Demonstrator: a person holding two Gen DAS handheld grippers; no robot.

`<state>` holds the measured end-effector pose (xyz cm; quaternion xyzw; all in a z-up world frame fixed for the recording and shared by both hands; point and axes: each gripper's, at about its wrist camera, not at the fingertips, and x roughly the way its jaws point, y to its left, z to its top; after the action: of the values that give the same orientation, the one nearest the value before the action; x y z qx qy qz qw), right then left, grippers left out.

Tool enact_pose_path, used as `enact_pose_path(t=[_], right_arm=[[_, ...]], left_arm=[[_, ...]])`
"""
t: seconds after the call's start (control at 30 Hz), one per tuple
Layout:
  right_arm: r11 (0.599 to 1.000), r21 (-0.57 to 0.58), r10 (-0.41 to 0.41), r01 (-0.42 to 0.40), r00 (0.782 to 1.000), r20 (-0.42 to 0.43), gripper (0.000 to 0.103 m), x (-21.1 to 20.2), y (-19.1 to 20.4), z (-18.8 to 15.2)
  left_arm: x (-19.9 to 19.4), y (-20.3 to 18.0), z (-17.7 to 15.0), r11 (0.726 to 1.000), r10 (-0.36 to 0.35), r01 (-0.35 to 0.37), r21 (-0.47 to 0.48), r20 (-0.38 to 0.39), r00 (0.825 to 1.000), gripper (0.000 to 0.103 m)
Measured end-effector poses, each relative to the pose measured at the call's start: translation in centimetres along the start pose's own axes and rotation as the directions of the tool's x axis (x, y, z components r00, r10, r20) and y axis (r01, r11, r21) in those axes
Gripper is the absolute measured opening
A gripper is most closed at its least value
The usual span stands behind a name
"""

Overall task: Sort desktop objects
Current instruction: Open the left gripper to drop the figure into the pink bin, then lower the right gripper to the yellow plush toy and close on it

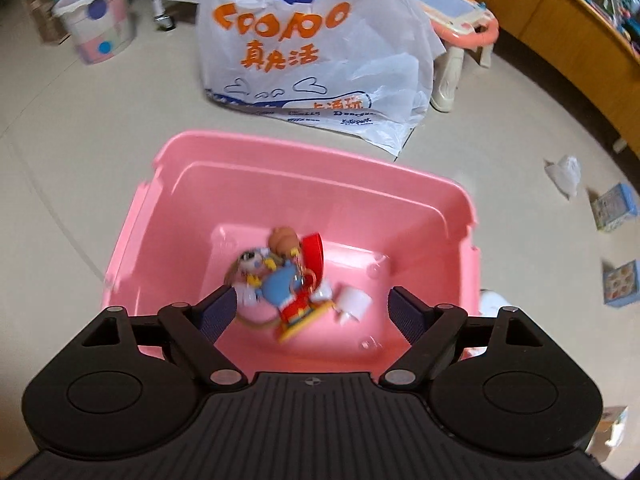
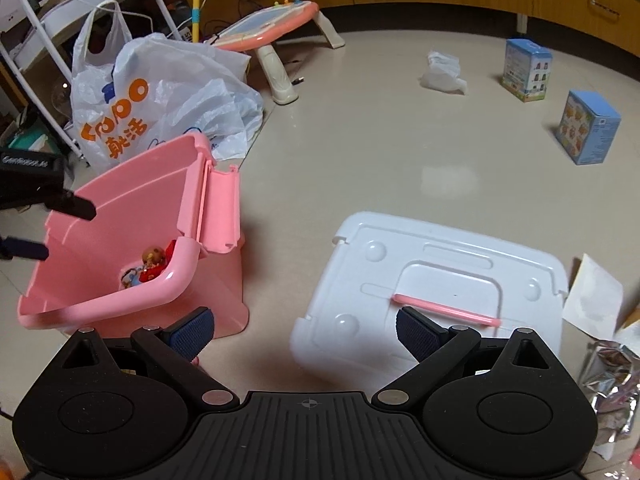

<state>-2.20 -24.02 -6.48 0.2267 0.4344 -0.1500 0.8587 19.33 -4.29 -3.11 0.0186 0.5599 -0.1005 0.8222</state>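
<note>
A pink plastic bin stands on the floor. Small toy figures in blue, red and yellow lie blurred inside it, beside a small white piece. My left gripper is open above the bin, holding nothing. In the right wrist view the bin is at the left with the toys inside and the left gripper's fingers over it. My right gripper is open and empty, low over the floor between the bin and a white lid with a pink handle.
A white shopping bag and a pink drawing-board table stand behind the bin. Two blue boxes and a crumpled white wrapper lie on the floor at the right. Foil packets sit at the right edge.
</note>
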Motion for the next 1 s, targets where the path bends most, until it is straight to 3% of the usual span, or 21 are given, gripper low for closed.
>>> enact_pose_path(t=[0.27,0.47,0.7,1.0], right_arm=[[1.0,-0.016,0.025,-0.026,0.999,-0.031,0.096,-3.2,-2.1,-0.2],[0.997,-0.051,0.044,-0.05,0.993,-0.11,0.092,-3.6,-2.1,-1.6],[0.993,-0.067,0.078,-0.092,0.978,-0.193,0.09,-2.2,-1.6,-3.6],[0.994,-0.059,0.075,-0.095,0.957,-0.281,0.088,2.1,-1.2,-5.4]], left_arm=[[-4.2,-1.6,-4.4,0.999,-0.033,0.034,-0.016,0.033,0.999,0.085],[-5.7,-2.2,-8.2,0.999,-0.022,0.023,-0.022,0.023,0.999,0.085],[-5.8,-1.7,-11.6,1.0,0.008,-0.008,-0.014,-0.008,1.0,0.086],[-4.7,0.3,-12.6,0.99,0.015,-0.019,-0.143,-0.033,0.999,0.086]])
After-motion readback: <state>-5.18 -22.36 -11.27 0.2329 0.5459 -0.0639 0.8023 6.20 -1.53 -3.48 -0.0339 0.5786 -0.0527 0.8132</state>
